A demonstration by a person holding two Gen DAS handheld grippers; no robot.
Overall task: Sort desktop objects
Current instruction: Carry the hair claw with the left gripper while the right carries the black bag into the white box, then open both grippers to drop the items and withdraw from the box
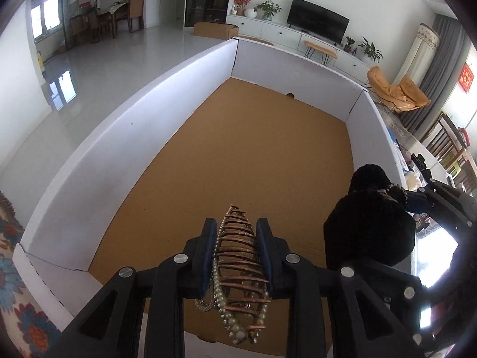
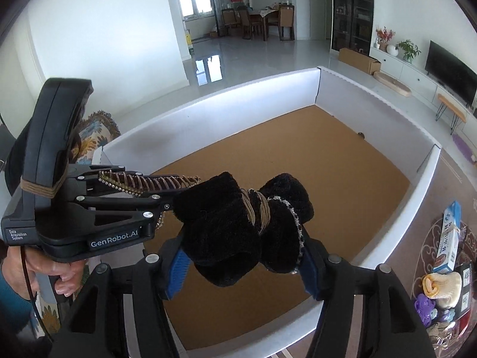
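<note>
My left gripper (image 1: 237,238) is shut on a copper-toothed hair clip with pearl trim (image 1: 240,265) and holds it above the near end of a white-walled box with a brown cardboard floor (image 1: 253,155). My right gripper (image 2: 247,256) is shut on a fluffy black bow hair clip with rhinestone trim (image 2: 238,226), also held over the box (image 2: 313,161). The black bow shows at the right of the left wrist view (image 1: 369,217). The left gripper with its hair clip (image 2: 149,183) shows at the left of the right wrist view, just left of the bow.
The box floor holds only a small dark object (image 1: 289,95) by the far wall. Right of the box, on a patterned mat, lie a blue-white carton (image 2: 448,235), a cream knitted item (image 2: 441,289) and purple toys (image 2: 426,313). A floral cushion (image 1: 12,268) lies left.
</note>
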